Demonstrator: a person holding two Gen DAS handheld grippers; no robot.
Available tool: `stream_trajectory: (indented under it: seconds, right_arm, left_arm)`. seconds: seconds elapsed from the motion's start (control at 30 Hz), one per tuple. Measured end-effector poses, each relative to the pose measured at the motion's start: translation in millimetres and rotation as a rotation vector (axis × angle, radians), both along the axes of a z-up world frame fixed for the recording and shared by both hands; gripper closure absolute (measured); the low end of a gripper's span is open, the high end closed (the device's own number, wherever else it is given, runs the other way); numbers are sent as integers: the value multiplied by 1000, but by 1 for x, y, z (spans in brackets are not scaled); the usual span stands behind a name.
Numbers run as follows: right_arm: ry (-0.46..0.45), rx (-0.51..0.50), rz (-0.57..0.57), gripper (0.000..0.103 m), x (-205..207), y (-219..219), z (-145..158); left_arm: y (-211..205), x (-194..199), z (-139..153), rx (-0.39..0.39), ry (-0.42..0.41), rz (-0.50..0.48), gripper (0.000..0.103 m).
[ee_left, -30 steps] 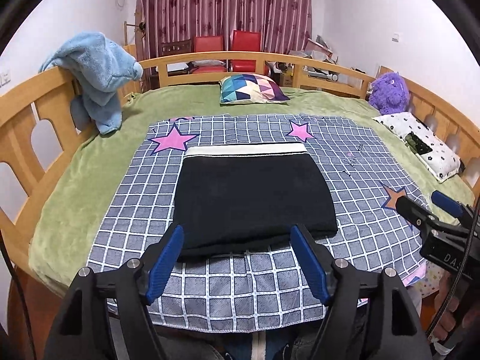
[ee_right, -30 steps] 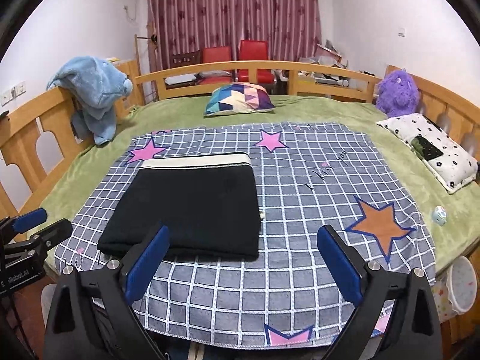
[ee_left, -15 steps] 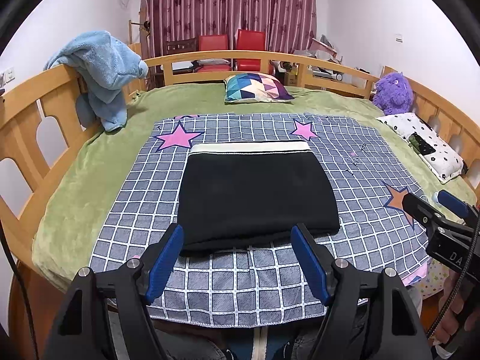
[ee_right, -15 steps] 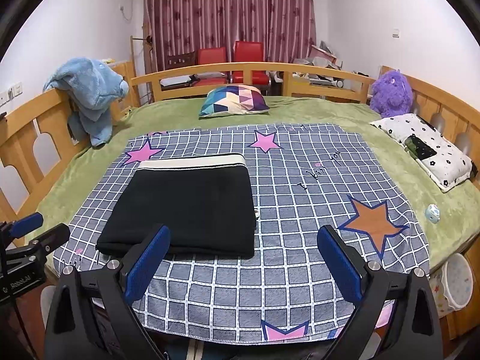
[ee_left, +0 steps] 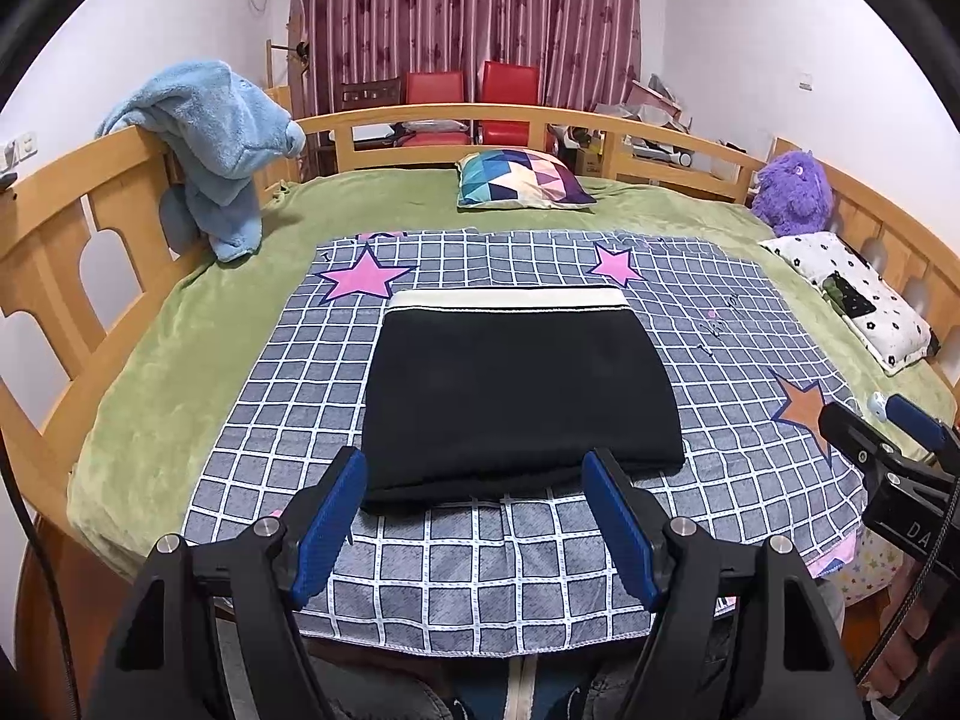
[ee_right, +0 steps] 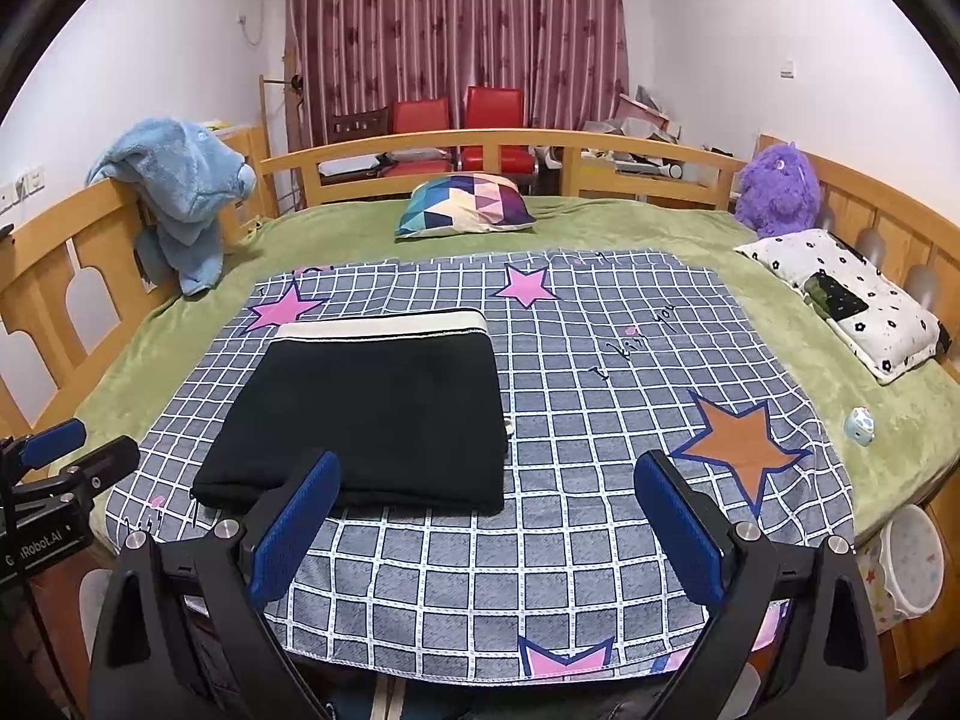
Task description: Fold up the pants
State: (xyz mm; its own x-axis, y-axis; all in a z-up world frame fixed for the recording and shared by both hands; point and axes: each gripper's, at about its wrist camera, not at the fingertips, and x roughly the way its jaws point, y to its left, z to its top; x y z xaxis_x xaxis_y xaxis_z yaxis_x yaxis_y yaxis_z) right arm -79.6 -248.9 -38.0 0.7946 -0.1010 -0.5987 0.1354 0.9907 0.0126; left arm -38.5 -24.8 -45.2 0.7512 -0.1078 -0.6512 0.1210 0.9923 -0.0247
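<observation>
Between the spread, empty fingers of the left gripper [ee_left: 474,474] lies the near edge of the black pants [ee_left: 516,402], already a compact rectangle on the checked blanket [ee_left: 480,588]. Right gripper [ee_right: 486,486], also spread and empty, hovers beside them. Folding looks essentially finished.

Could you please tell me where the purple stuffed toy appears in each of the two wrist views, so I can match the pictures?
Left wrist view: the purple stuffed toy sits at the far right, against the wooden bed rail, just above the white flowered pillow.
Right wrist view: the toy is again far right by the rail, above the same pillow.
Shared landmark: the triangle-patterned cushion at the far middle of the bed.
</observation>
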Motion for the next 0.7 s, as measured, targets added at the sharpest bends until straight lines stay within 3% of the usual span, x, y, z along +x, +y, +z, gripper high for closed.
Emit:
stream_trajectory:
  seconds: [0.7]
  right_arm:
    - [17, -1, 16, 6, 1, 3, -6]
  left_arm:
    - [17, 3, 2, -28, 5, 23, 30]
